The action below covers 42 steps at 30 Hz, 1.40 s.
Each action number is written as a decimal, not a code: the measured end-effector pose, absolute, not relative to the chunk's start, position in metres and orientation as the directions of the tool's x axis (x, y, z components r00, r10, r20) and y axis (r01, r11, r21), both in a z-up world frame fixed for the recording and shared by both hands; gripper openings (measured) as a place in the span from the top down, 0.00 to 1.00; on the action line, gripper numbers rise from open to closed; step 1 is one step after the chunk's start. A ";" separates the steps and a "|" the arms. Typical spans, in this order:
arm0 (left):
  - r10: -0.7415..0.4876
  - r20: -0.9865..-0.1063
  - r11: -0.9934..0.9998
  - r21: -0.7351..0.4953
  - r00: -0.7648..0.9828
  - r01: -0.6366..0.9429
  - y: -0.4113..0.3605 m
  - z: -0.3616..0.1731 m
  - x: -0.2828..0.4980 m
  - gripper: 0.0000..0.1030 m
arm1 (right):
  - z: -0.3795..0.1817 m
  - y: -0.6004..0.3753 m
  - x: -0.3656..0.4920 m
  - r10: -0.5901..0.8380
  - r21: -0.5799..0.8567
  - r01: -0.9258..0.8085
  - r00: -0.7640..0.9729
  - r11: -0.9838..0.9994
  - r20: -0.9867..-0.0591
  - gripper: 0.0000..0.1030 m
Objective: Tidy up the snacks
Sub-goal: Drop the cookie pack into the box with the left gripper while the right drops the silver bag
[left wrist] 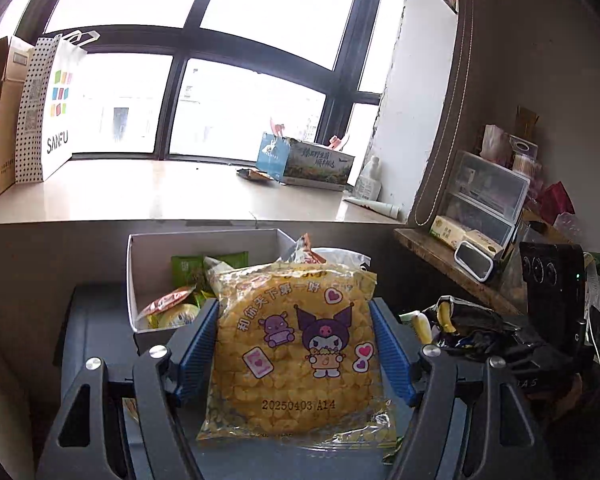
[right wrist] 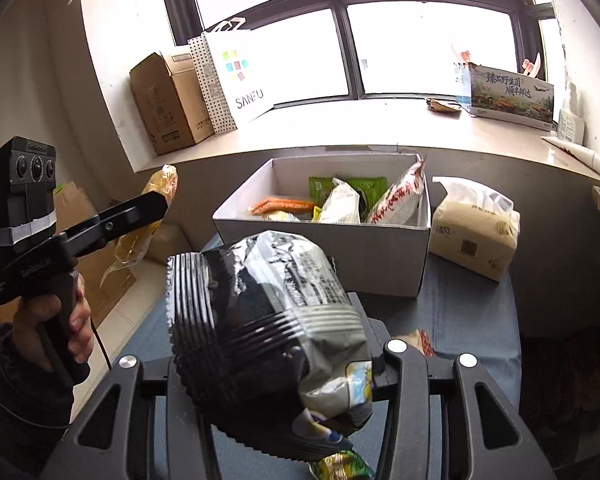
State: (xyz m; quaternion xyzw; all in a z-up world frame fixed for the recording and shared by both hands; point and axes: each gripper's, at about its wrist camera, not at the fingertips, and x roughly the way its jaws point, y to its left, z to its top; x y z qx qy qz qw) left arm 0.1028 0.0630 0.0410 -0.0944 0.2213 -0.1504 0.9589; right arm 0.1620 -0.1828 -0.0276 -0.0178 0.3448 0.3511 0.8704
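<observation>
Above the blue table, both grippers carry snacks toward the white box [right wrist: 324, 248].
Left gripper [left wrist: 296, 344] clamps the yellow rice-cracker pack [left wrist: 296, 360]; right gripper [right wrist: 284, 344] clamps a black-and-silver packet [right wrist: 268, 320]. Next, I judge: lower each into the box, then release.

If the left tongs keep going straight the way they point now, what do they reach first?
Probably the white box of snacks directly ahead: the yellow snack pack held in the left tongs would meet its near rim or contents first. Depth is hard to judge.

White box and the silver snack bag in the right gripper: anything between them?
Nothing. In the right wrist view only bare blue surface separates the silver bag from the white box.
</observation>
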 end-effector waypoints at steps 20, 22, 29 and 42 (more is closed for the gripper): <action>-0.150 -0.616 0.983 -0.174 0.773 0.052 0.090 -0.005 0.318 0.21 | -0.036 -0.108 0.382 0.455 0.205 -0.477 0.498 0.854 -0.738 0.50; -0.147 -0.646 0.982 -0.183 0.749 0.034 0.093 -0.015 0.324 0.00 | -0.041 -0.107 0.388 0.451 0.218 -0.458 0.494 0.862 -0.743 0.33; -0.157 -0.649 0.974 -0.227 0.745 0.008 0.108 -0.028 0.318 0.00 | -0.039 -0.129 0.386 0.461 0.245 -0.427 0.532 0.870 -0.710 0.00; -0.138 -0.573 0.988 -0.133 0.808 0.075 0.098 -0.002 0.223 0.00 | 0.005 -0.160 0.279 0.588 0.224 -0.582 0.567 0.781 -0.577 0.00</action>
